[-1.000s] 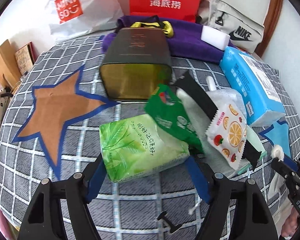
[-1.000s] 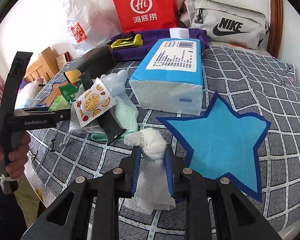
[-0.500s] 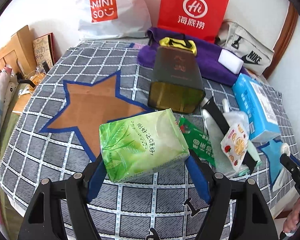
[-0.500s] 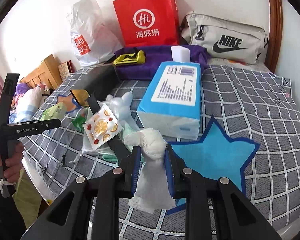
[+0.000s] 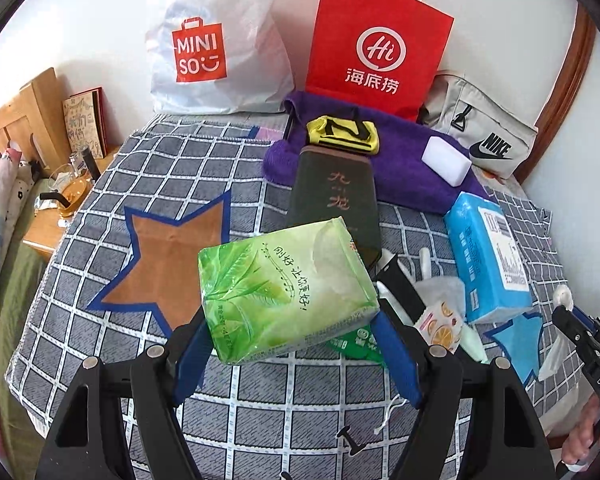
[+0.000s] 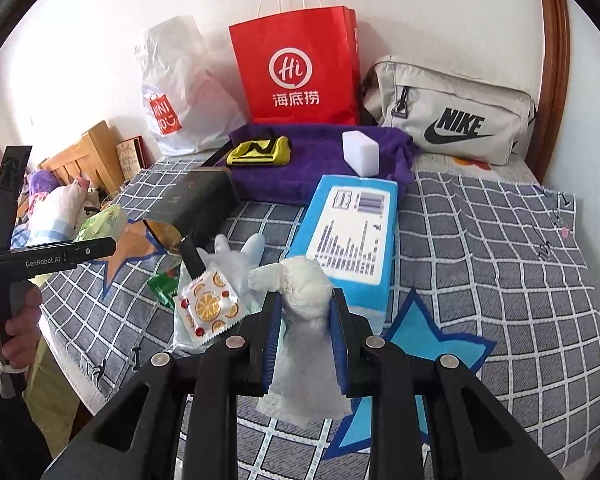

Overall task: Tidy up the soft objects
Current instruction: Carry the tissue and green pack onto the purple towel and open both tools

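My left gripper [image 5: 290, 334] is shut on a green tissue pack [image 5: 286, 288] and holds it in the air above the checked bedspread [image 5: 172, 168], beside the brown star patch [image 5: 172, 264]. My right gripper [image 6: 305, 326] is shut on a crumpled white tissue wad [image 6: 306, 312], lifted over the blue star patch [image 6: 416, 336]. On the bed below lie a blue tissue pack [image 6: 350, 236], an orange-print sachet [image 6: 210, 306], a green packet [image 5: 360, 344], a clear glove [image 6: 236, 256] and a dark tin box [image 5: 334, 200].
At the back stand a red paper bag [image 5: 374, 52], a white Miniso bag [image 5: 216, 52] and a grey Nike pouch [image 6: 456, 120]. A purple towel [image 5: 400, 156] carries a yellow-black item [image 5: 342, 134] and a white sponge [image 5: 446, 160]. A wooden nightstand [image 5: 56, 216] stands left.
Both grippers have risen from the bed with their loads: the green pack and the white wad have come clear of the bedspread, and more of the room shows in both views.
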`<state>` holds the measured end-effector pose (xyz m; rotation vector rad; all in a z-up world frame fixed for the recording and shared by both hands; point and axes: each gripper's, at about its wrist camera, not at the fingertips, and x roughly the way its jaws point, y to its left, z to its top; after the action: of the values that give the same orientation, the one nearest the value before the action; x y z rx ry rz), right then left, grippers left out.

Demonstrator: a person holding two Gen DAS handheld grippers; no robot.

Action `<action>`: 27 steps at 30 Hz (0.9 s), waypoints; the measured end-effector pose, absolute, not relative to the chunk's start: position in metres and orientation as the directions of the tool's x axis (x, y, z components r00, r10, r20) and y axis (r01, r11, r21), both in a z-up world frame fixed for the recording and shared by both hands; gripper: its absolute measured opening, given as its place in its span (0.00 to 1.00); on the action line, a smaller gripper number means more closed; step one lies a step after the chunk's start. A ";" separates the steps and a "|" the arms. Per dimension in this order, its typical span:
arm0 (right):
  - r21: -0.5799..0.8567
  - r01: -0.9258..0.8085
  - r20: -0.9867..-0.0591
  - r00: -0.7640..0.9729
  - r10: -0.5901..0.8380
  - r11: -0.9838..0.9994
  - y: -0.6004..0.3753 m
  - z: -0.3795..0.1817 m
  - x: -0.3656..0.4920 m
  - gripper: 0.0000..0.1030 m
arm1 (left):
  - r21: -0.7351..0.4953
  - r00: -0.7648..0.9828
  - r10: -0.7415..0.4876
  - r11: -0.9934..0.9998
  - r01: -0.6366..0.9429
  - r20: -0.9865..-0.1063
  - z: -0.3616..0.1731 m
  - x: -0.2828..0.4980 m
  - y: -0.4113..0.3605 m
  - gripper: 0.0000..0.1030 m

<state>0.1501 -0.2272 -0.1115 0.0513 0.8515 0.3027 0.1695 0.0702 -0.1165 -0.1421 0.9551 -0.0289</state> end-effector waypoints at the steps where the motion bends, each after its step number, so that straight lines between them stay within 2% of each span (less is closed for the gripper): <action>1: 0.164 -0.242 -0.732 0.621 0.282 0.956 -0.228 -0.110 0.151 0.23 | -0.132 0.578 -0.087 0.991 -0.037 -0.811 -0.115 0.172 0.069 0.72; 12: 0.174 -0.260 -0.731 0.612 0.302 0.950 -0.234 -0.085 0.177 0.23 | -0.138 0.580 -0.104 0.990 -0.015 -0.808 -0.091 0.199 0.060 0.72; 18: 0.132 -0.279 -0.732 0.619 0.284 0.951 -0.233 -0.070 0.190 0.23 | -0.123 0.589 -0.086 0.992 -0.023 -0.804 -0.077 0.203 0.059 0.72; 27: 0.149 -0.276 -0.725 0.623 0.295 0.950 -0.235 -0.075 0.206 0.23 | -0.128 0.599 -0.111 0.992 0.015 -0.793 -0.080 0.225 0.047 0.72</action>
<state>0.2060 -0.2345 -0.0747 0.0244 0.8367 0.3276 0.2255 0.0468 -0.0796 -0.1119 0.9264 -0.0736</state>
